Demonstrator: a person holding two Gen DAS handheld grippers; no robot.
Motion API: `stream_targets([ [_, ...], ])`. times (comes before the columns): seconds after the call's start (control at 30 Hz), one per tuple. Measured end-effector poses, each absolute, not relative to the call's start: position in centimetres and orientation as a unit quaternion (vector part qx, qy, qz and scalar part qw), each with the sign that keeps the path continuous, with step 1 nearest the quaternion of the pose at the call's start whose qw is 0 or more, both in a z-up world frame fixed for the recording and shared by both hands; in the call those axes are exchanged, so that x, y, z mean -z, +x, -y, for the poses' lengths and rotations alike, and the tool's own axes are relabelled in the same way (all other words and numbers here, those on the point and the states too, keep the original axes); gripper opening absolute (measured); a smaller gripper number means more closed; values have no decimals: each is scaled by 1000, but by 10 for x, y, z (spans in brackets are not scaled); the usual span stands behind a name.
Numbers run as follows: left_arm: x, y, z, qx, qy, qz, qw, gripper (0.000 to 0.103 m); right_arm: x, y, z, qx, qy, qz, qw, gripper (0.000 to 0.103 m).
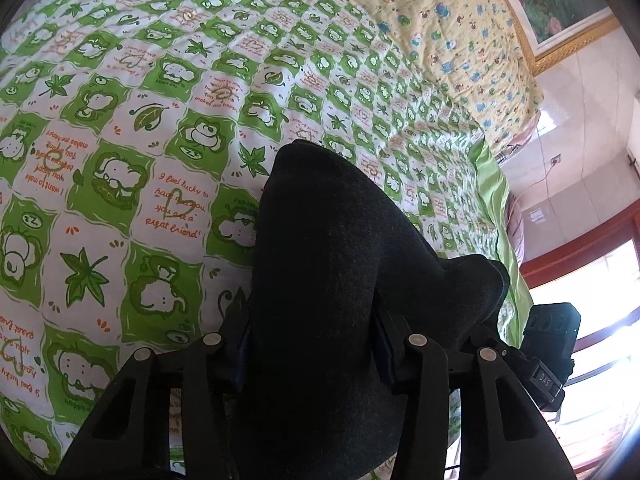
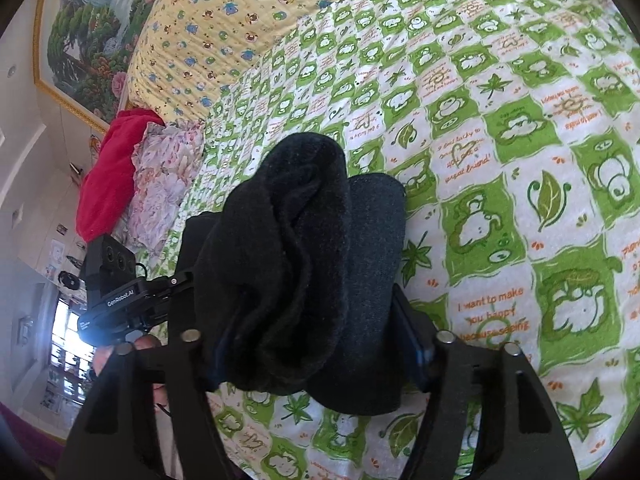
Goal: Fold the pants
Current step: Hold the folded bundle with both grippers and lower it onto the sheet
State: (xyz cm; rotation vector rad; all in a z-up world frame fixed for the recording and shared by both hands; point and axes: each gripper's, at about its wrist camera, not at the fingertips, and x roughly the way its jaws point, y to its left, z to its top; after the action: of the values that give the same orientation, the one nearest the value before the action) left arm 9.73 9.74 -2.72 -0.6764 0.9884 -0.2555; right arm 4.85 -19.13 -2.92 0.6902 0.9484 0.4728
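The black pants (image 1: 320, 272) hang bunched between my left gripper's (image 1: 312, 344) jaws, which are shut on the cloth and hold it above the bed. In the right wrist view the same black pants (image 2: 304, 256) bulge in thick folds out of my right gripper (image 2: 312, 344), also shut on them. The cloth hides the fingertips of both grippers. The right gripper's body (image 1: 548, 344) shows at the right edge of the left wrist view, and the left gripper's body (image 2: 120, 292) shows at the left of the right wrist view, so the two are close side by side.
A green and white checked cartoon bedsheet (image 1: 140, 140) covers the bed below. A yellow quilt (image 1: 448, 20) lies at the head. A red cloth (image 2: 108, 176) and a floral cloth (image 2: 164, 184) lie at the bed's edge. A framed painting (image 2: 88, 32) hangs on the wall.
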Motion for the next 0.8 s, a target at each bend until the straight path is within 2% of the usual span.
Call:
stream_targets([
  [0.2, 8, 89, -94, 123, -302, -448, 832, 38, 18, 46, 191, -232, 334, -434, 804, 51],
  [0.5, -27, 65, -111, 109, -290, -412, 857, 37, -6, 48, 174, -258, 326, -420, 807, 49],
  [0.8, -40, 45, -158, 66, -310, -382, 868, 37, -27, 78, 135, -296, 296, -413, 809, 49],
])
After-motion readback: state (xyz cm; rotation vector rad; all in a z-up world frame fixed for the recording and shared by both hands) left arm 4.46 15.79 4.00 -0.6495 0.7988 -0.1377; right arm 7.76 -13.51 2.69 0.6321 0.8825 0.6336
